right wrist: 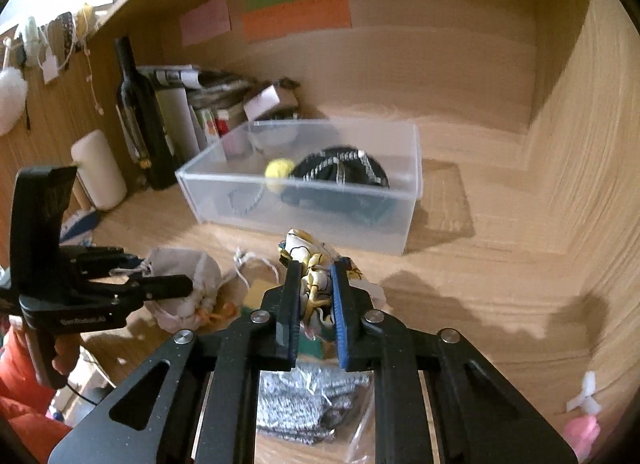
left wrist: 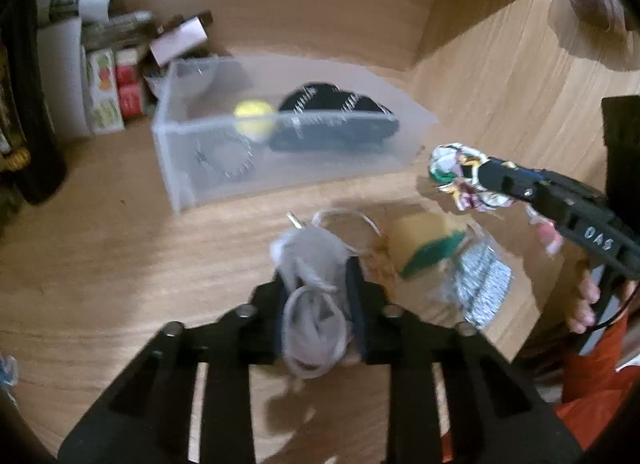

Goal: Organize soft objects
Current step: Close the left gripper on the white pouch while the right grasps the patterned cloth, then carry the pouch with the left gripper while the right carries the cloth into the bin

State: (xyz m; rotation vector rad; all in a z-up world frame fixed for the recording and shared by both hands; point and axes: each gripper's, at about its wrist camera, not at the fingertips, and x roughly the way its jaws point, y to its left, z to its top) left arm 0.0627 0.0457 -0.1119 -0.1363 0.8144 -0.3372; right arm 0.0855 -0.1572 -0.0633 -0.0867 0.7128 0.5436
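My left gripper [left wrist: 316, 288] is shut on a grey drawstring pouch [left wrist: 312, 264] and holds it above the wooden desk; it also shows in the right wrist view [right wrist: 184, 284]. My right gripper [right wrist: 316, 272] is shut on a patterned floral cloth [right wrist: 308, 260], seen from the left wrist view [left wrist: 460, 172] just right of the clear plastic bin [left wrist: 288, 132]. The bin [right wrist: 304, 184] holds a yellow ball [right wrist: 279, 170], a black striped cap [right wrist: 340, 172] and a coiled cord.
A yellow-green sponge [left wrist: 424, 244] and a bagged silver scrubber [right wrist: 312, 404] lie on the desk below the grippers. Books, boxes and a dark bottle [right wrist: 136, 112] stand at the back left. A white roll [right wrist: 100, 168] is beside them.
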